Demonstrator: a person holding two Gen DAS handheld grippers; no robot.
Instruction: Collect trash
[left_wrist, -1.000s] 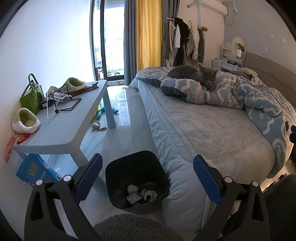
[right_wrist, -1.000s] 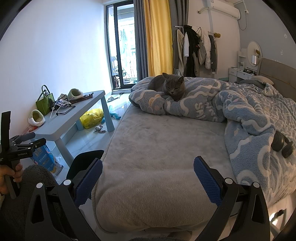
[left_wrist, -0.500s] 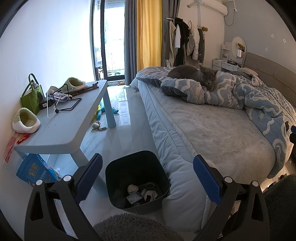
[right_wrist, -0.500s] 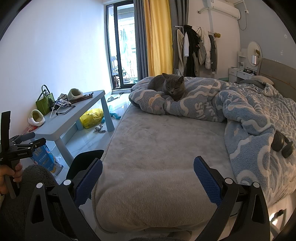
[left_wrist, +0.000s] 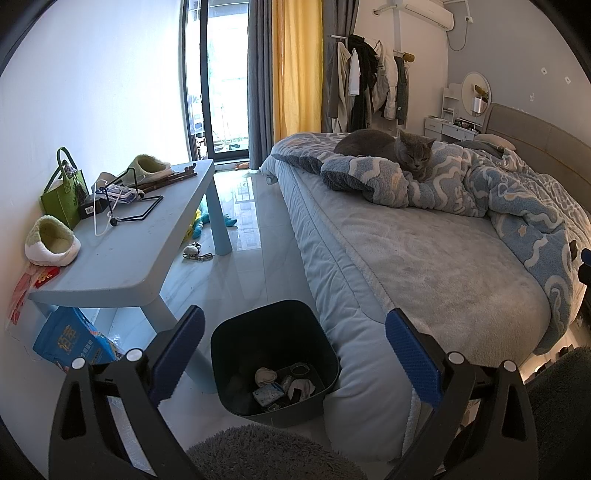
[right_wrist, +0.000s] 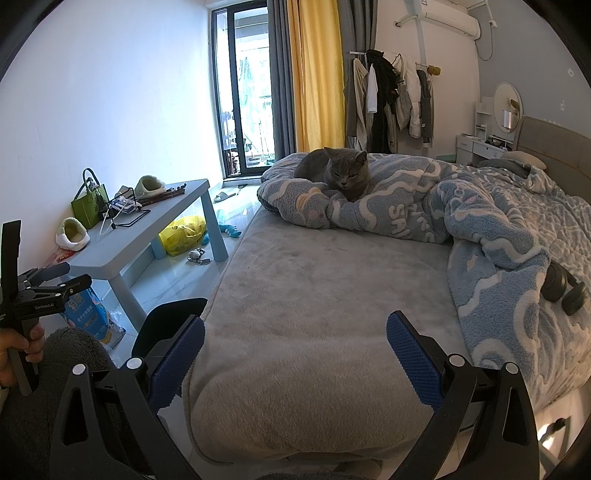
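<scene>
A black trash bin (left_wrist: 240, 343) stands on the floor between the bed and the blue table, with several bits of trash (left_wrist: 284, 384) at its bottom. My left gripper (left_wrist: 295, 350) is open and empty, held above and in front of the bin. My right gripper (right_wrist: 295, 350) is open and empty over the foot of the bed (right_wrist: 314, 314). The bin's rim (right_wrist: 162, 317) shows in the right wrist view beside the bed corner. The left gripper's body (right_wrist: 33, 295) shows at the left edge of that view.
A low blue table (left_wrist: 122, 251) holds a green bag (left_wrist: 62, 195), slippers (left_wrist: 51, 240) and small items. A blue package (left_wrist: 74, 343) lies under it. A yellow bag (right_wrist: 184, 232) and toys lie on the floor. A grey cat (right_wrist: 332, 170) lies on the blanket. Black headphones (right_wrist: 561, 288) lie on the bed.
</scene>
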